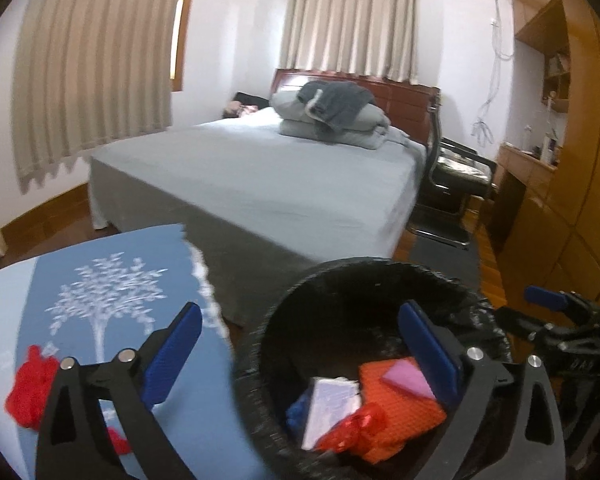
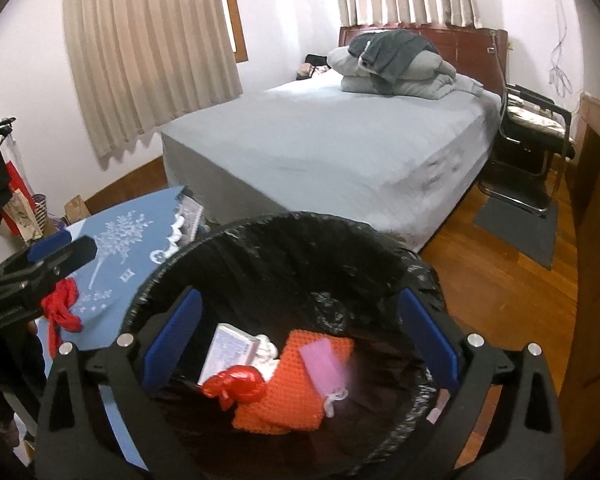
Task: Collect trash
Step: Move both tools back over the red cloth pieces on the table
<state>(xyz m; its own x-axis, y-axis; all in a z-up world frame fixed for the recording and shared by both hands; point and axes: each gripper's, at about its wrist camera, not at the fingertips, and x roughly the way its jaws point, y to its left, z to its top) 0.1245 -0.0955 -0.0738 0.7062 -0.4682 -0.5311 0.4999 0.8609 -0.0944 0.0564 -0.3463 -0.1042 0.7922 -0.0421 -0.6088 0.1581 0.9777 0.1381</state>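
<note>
Bedding is lying far off in both views. Nearer, the bin (image 2: 284, 240) is holding orange cloth (image 2: 296, 392), white box (image 2: 228, 350) and red wrapper (image 2: 236, 386). Right gripper (image 2: 300, 344) is hanging wide apart, empty. Only the left gripper (image 1: 300, 354), equally spread, is showing red scraps (image 1: 30, 392) lying on the blue table (image 1: 204, 420).

Black-lined bin (image 2: 284, 248) holding orange cloth (image 2: 296, 384), pink card, white box, red wrapper (image 2: 232, 384), red scraps (image 1: 30, 390) on table

One bin (image 2: 284, 240) — two red scraps (image 1: 30, 390) on table.

Open left claw (image 1: 300, 356), lined bin (image 1: 284, 320), perhaps wrappers (image 1: 364, 428)
</note>
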